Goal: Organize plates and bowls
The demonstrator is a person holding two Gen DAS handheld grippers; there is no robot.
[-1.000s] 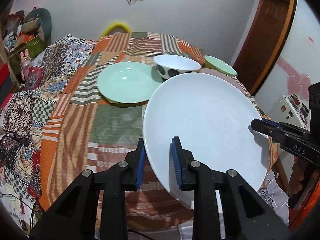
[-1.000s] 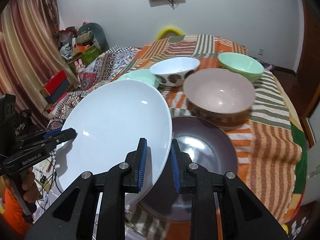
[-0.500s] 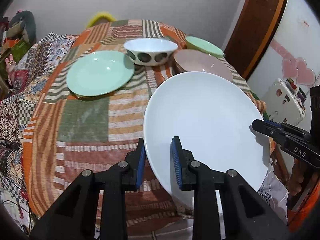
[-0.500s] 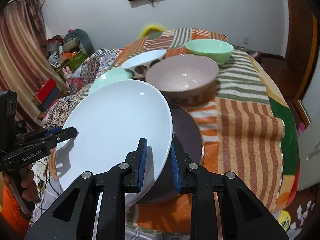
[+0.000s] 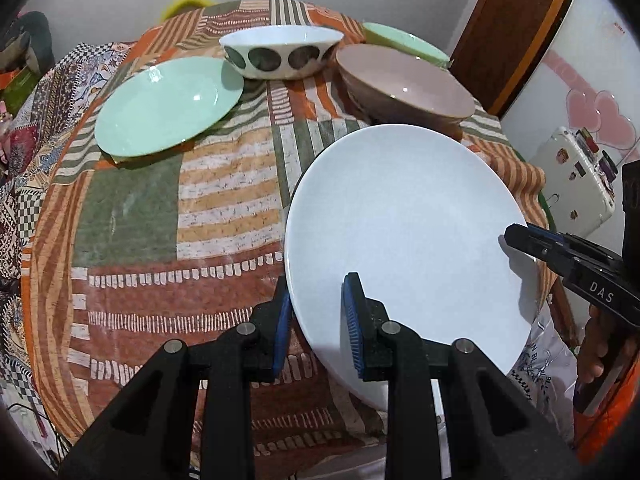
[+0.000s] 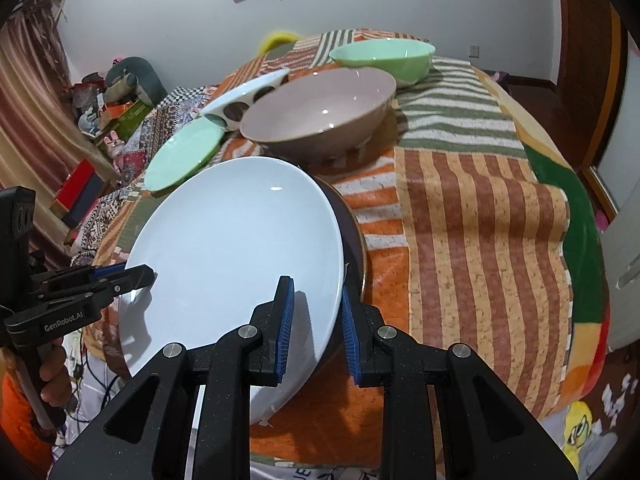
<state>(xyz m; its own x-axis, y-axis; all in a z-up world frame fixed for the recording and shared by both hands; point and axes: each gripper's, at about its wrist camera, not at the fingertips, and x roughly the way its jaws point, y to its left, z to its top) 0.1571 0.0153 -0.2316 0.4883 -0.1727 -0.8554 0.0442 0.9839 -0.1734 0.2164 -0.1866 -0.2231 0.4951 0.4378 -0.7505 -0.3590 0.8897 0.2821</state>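
Note:
A large white plate (image 5: 404, 224) (image 6: 236, 248) is held tilted over the table's near edge by both grippers. My left gripper (image 5: 316, 328) is shut on its left rim; it shows from the side in the right wrist view (image 6: 132, 276). My right gripper (image 6: 314, 320) is shut on its right rim, and shows in the left wrist view (image 5: 516, 240). Under the white plate lies a dark plate (image 6: 354, 240), mostly hidden. A green plate (image 5: 166, 106), a spotted white bowl (image 5: 280, 52), a pink-brown bowl (image 5: 404, 82) and a green bowl (image 6: 382, 58) stand further back.
The round table (image 5: 160, 220) has a striped patchwork cloth. A white appliance (image 5: 576, 180) and a wooden door (image 5: 520, 28) are to the right. A patterned bed (image 5: 16, 160) with clutter is to the left.
Both grippers have carried the white plate forward and lower over the table. It now covers most of the dark plate, and the bowls appear closer.

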